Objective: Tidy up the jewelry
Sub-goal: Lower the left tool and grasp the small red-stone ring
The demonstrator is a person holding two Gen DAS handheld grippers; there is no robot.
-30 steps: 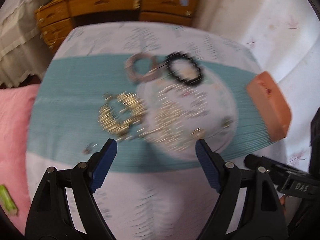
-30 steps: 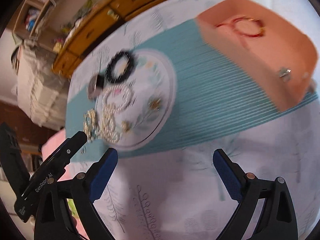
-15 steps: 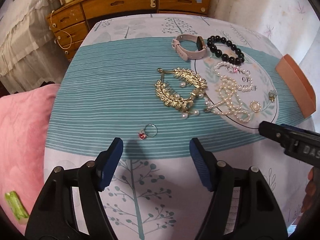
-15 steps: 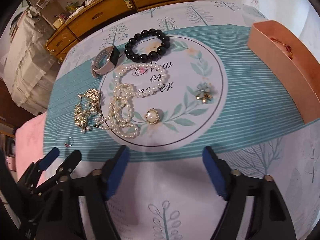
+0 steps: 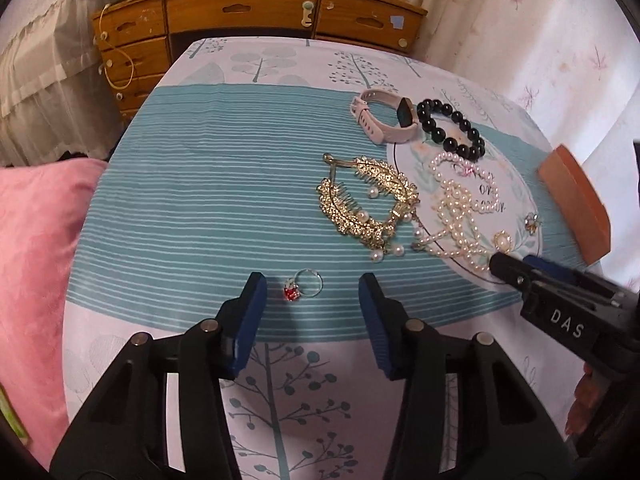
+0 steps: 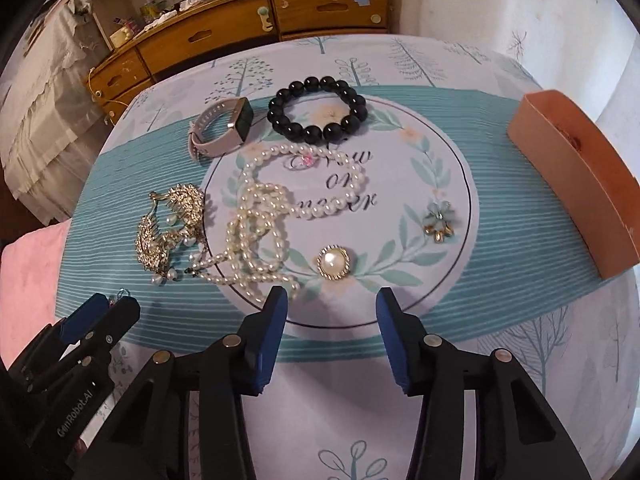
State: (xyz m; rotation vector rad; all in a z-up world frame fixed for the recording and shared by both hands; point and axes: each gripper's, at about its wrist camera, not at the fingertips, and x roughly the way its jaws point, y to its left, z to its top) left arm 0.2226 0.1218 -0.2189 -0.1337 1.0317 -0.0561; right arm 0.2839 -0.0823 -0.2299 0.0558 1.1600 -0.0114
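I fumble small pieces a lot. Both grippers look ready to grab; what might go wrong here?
The ring lies flat and thin on the cloth between the left gripper's open jaws; it may slip away. The pearl brooch, ahead of the right gripper, lies close to the pearl necklace, which may snag.

Orange box (image 6: 580, 184) contents mostly hidden.

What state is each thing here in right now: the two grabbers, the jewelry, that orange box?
left gripper: open, fingers either side of the ring, not touching it.
right gripper: open, empty, just short of the pearl brooch.
ring: loose on the cloth.
pearl brooch: flat on the round print.
pearl necklace: heaped, tangled.
gold hair comb: beside the pearls.
black bead bracelet: flat, closed loop.
watch: strap fastened, on its side.
orange box: open-topped.
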